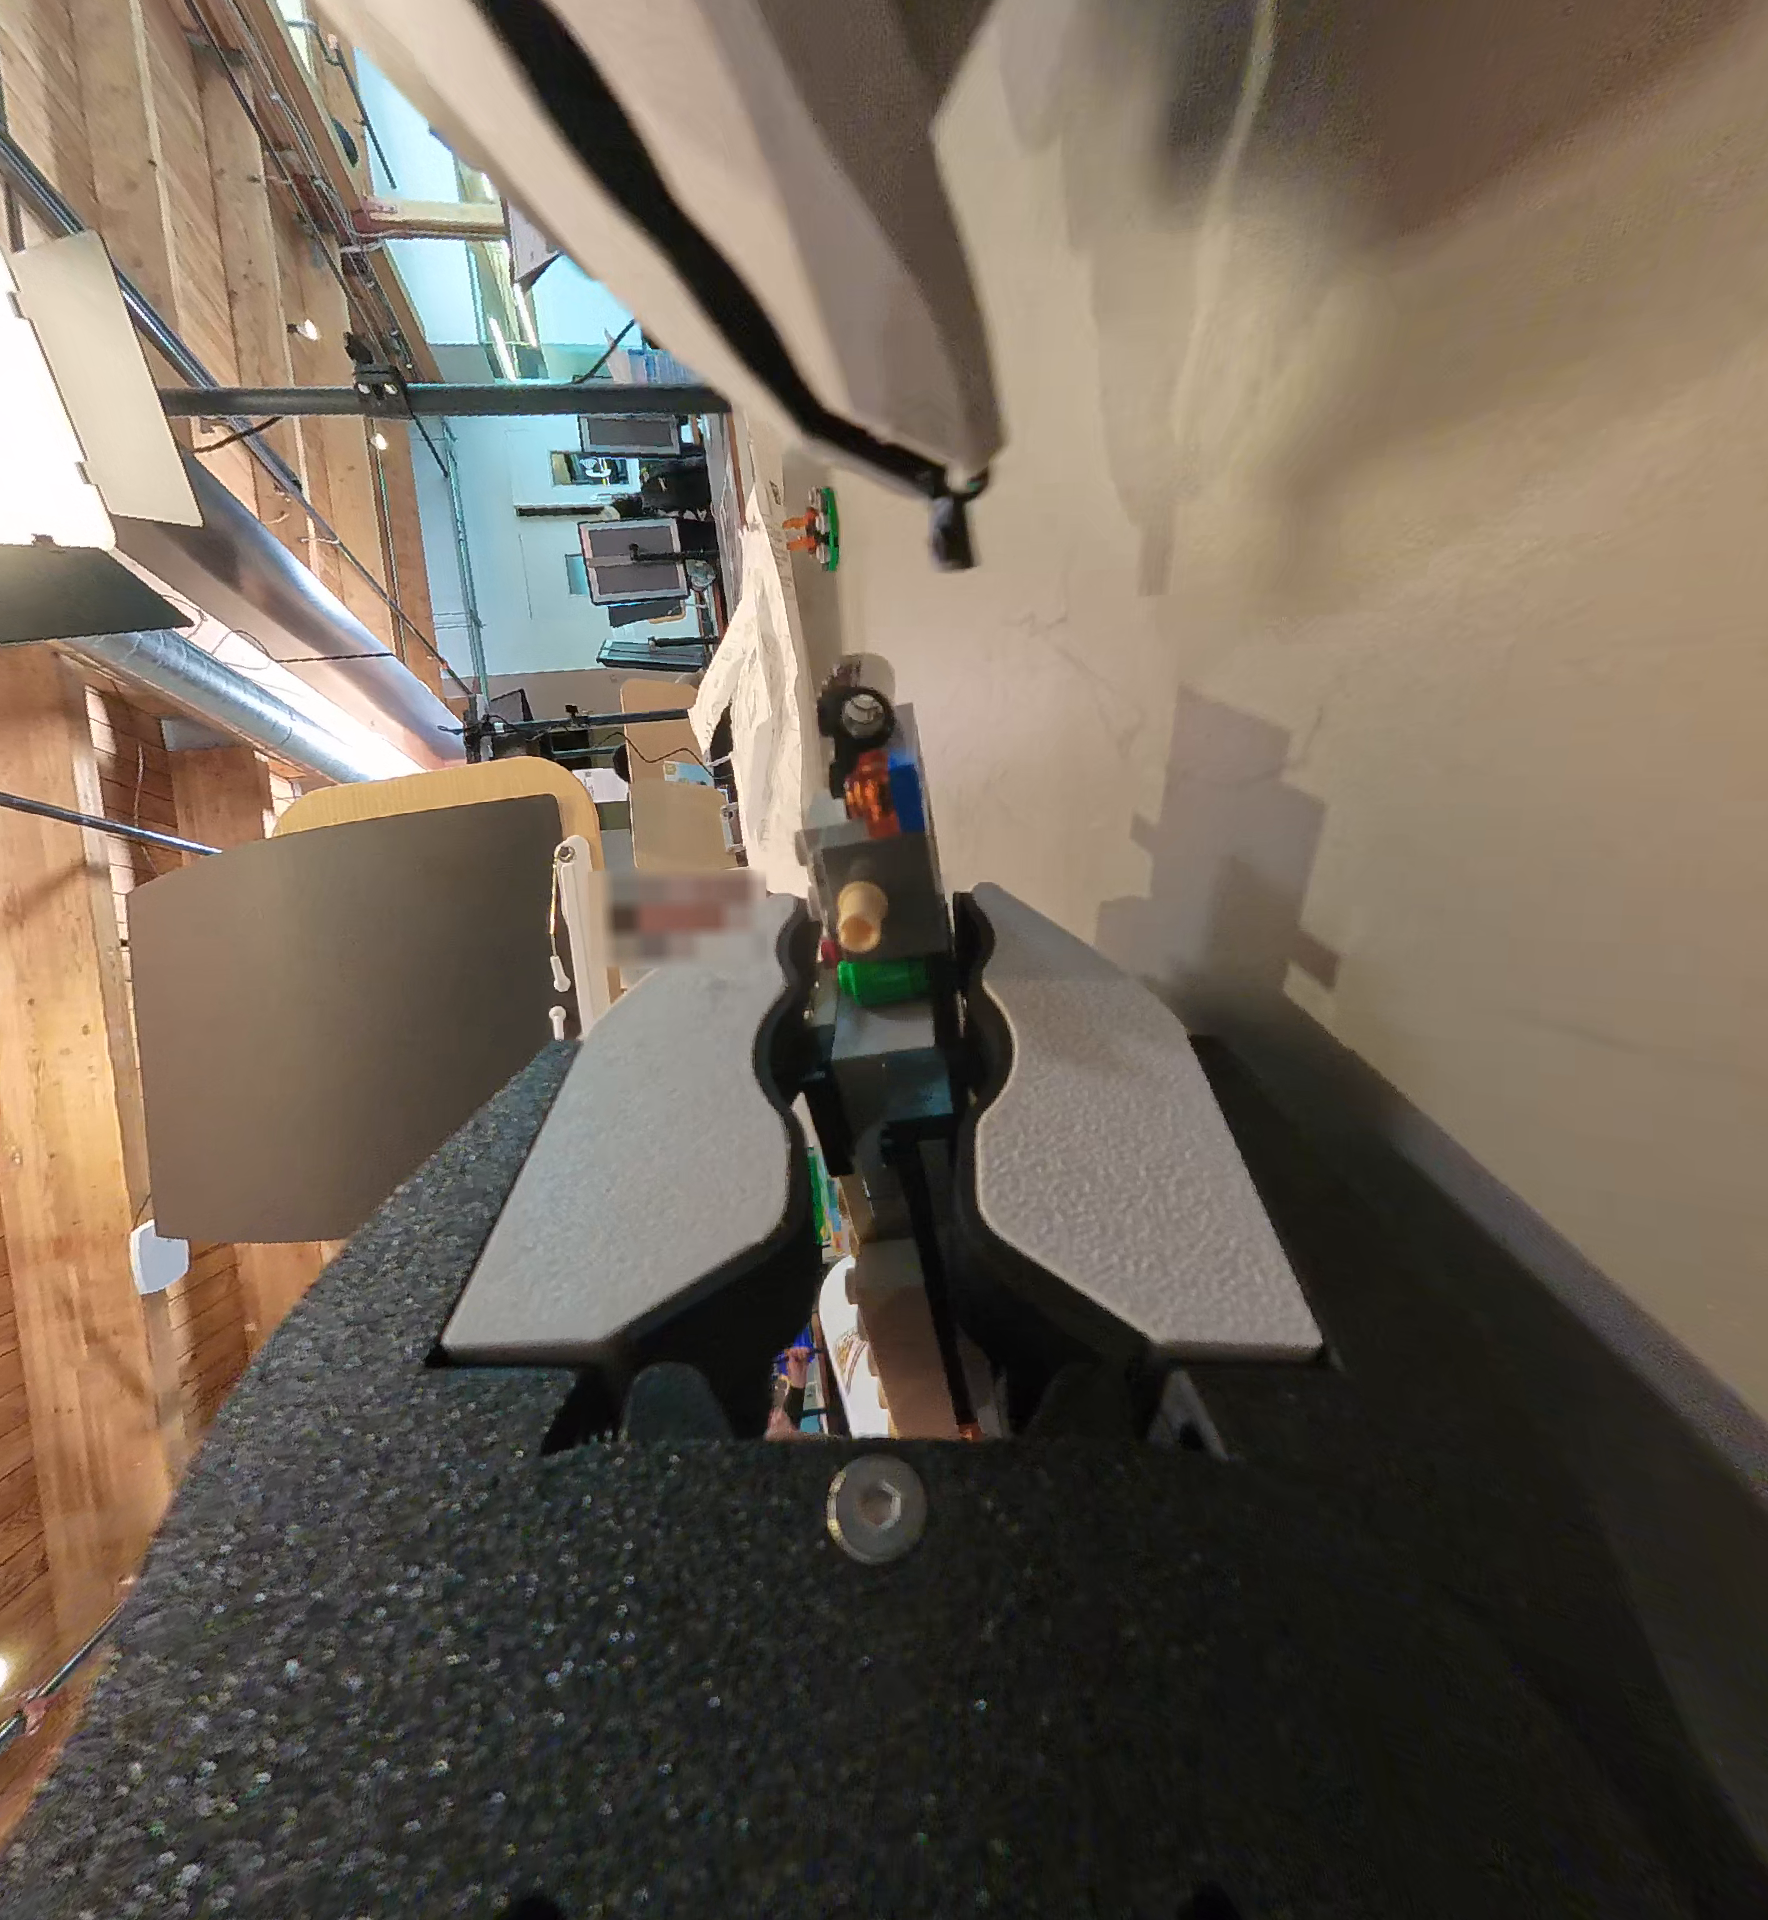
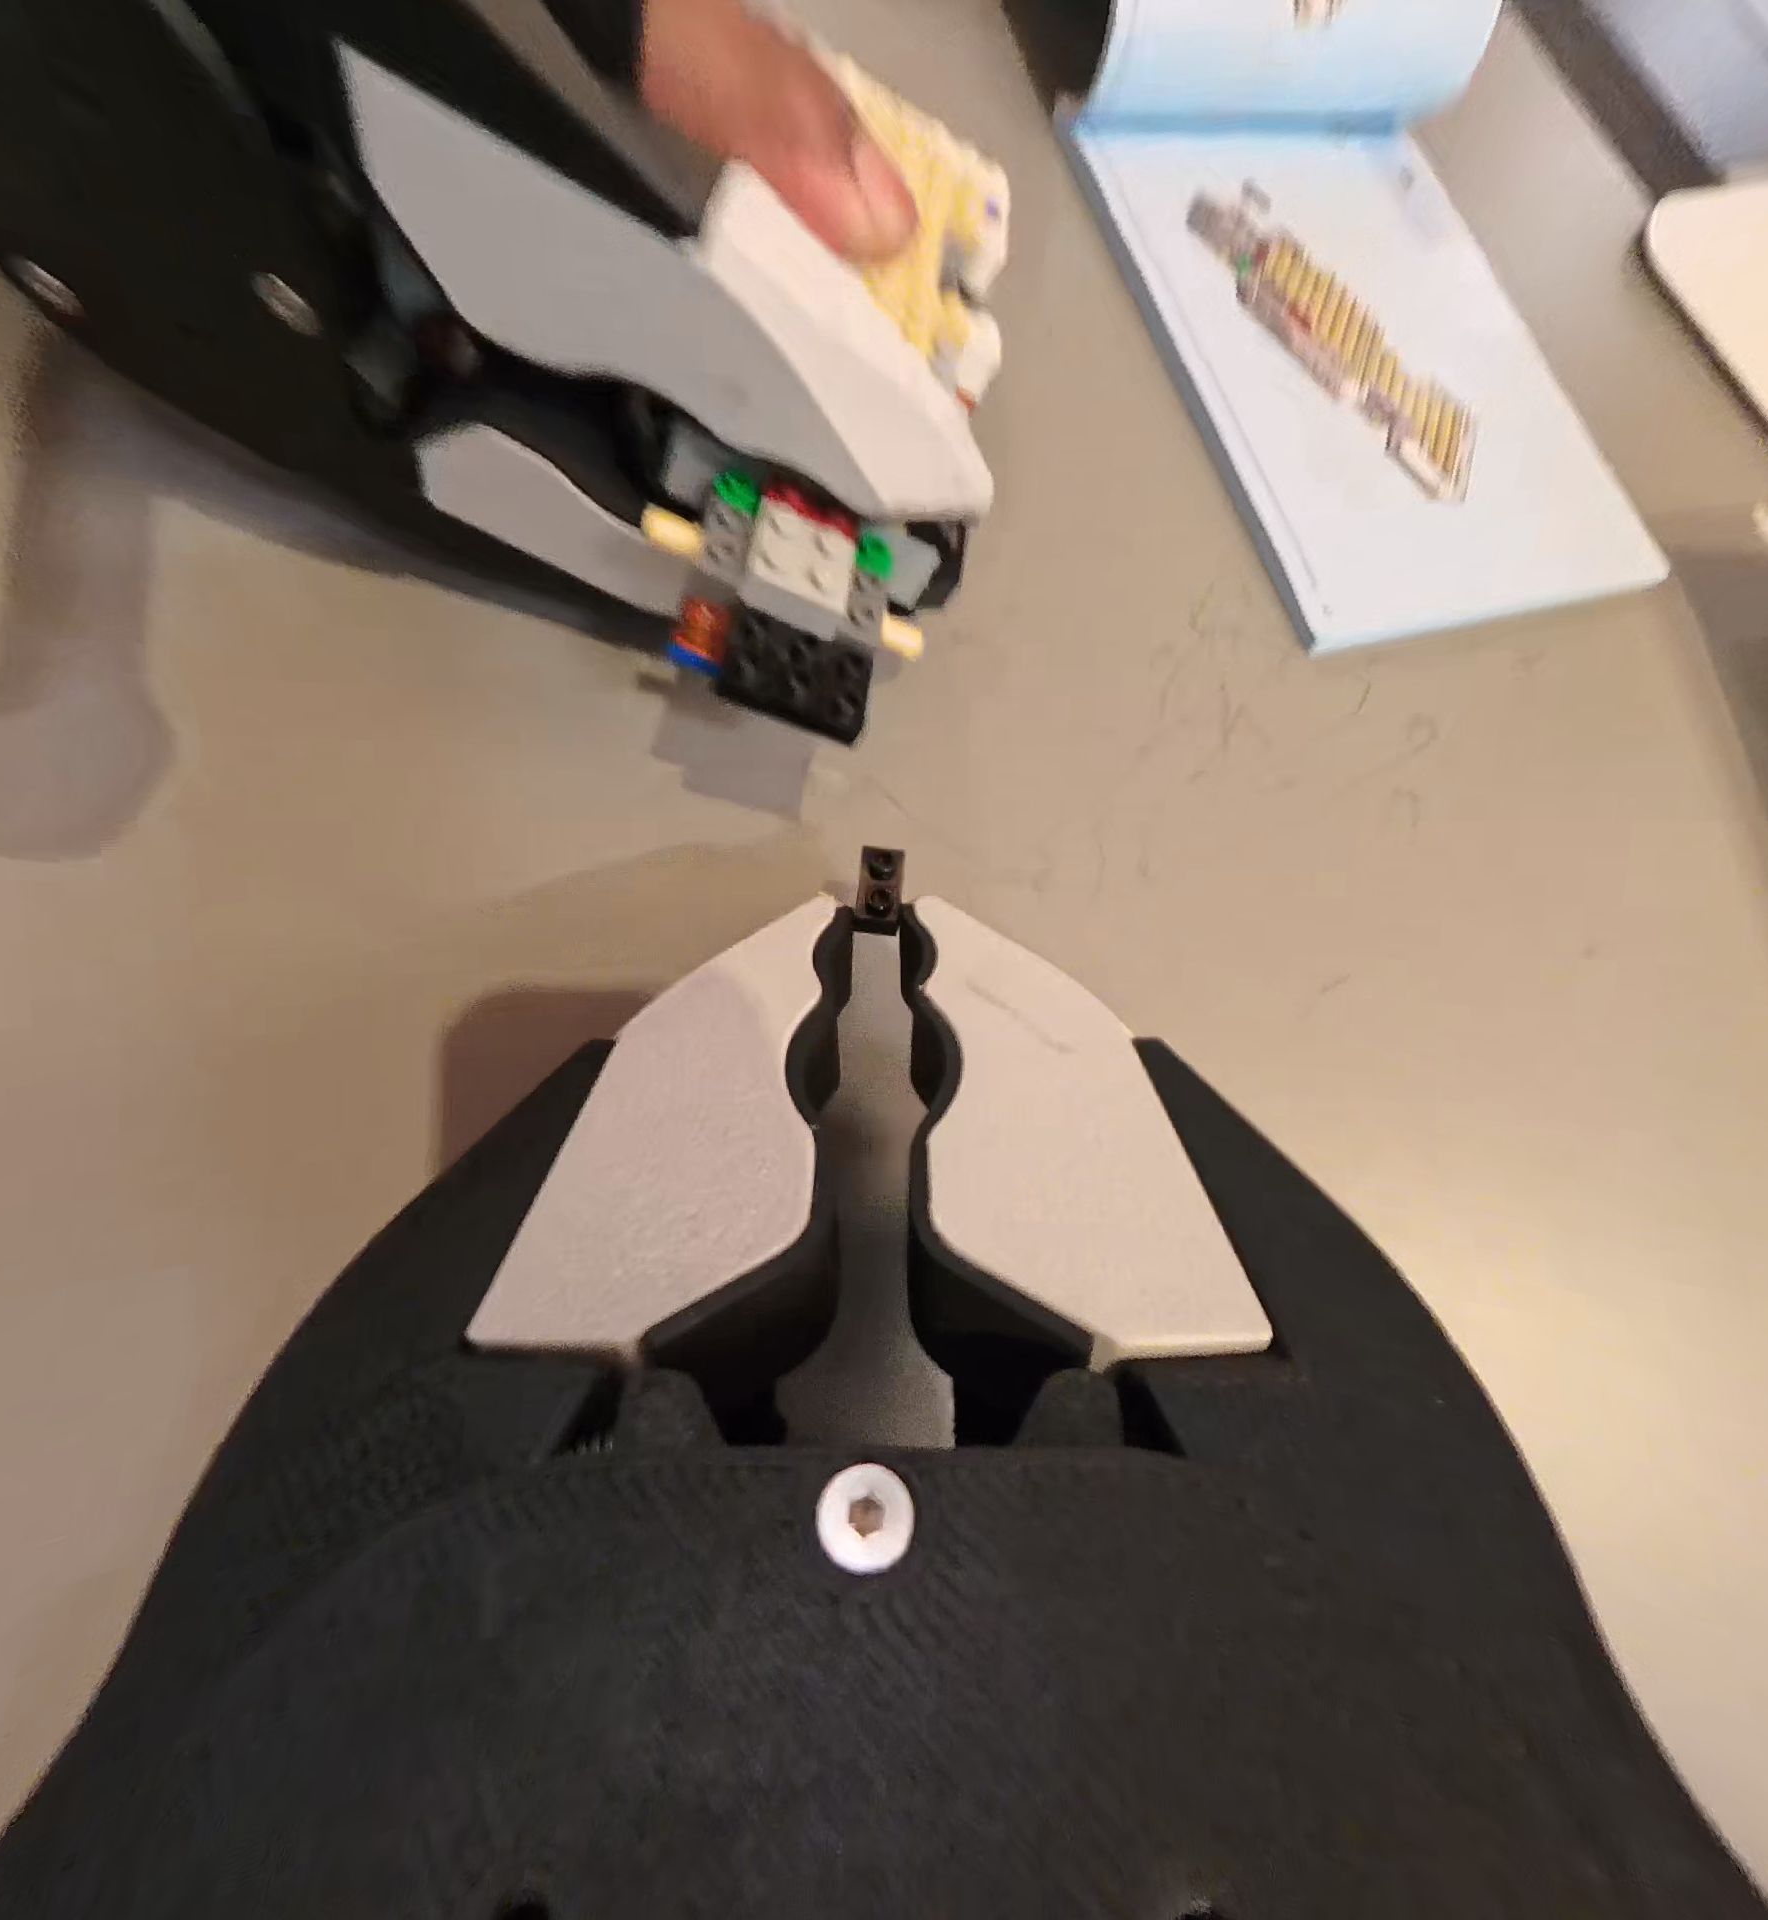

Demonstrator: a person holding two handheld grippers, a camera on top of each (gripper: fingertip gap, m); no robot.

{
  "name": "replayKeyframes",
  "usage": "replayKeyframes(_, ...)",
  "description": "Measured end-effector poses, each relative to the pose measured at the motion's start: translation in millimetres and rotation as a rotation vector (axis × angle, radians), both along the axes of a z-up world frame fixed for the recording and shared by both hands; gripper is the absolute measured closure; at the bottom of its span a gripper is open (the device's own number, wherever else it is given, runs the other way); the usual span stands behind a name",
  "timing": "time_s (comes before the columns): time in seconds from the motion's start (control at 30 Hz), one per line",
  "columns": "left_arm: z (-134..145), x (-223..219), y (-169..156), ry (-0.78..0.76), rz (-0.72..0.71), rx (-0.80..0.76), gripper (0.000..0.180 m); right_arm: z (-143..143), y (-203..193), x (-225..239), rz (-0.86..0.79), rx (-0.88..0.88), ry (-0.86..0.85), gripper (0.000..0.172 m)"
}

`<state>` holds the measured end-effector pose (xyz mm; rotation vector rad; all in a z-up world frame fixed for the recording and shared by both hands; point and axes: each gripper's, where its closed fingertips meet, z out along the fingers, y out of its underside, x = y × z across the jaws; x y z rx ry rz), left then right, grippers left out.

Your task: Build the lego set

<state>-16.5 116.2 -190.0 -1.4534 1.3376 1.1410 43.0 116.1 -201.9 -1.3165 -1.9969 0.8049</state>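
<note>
The beige worktop point(image 2: 1275, 935) spreads under me, an open instruction booklet point(image 2: 1358, 416) lying at its far side. My left tongs point(image 1: 885, 935) are clamped on a grey brick model point(image 1: 875, 883) with wheels. My right tongs point(image 2: 880, 914) pinch a small black two-stud plate point(image 2: 881, 888) just below that model, apart from it.

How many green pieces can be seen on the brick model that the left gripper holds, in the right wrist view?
2: one green piece near the tan peg side, the other farther right; more may be hidden.
</note>
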Motion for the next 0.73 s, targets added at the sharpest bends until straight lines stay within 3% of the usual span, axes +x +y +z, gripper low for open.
replayKeyframes(0.03,-0.1,0.0,0.0,-0.002,0.0,-0.001,0.155,9.4,-6.1,-0.5,0.015,-0.014,0.036,0.164)
replayKeyframes(0.2,-4.0,0.0,0.2,0.008,0.006,-0.014,0.155,37.6,-32.8,-5.7,0.037,-0.009,0.105,0.164)
replayKeyframes(0.73,-5.0,1.0,-1.0,0.027,0.017,-0.02,0.155,19.0,-36.0,-18.4,-0.044,0.196,-0.023,0.164)
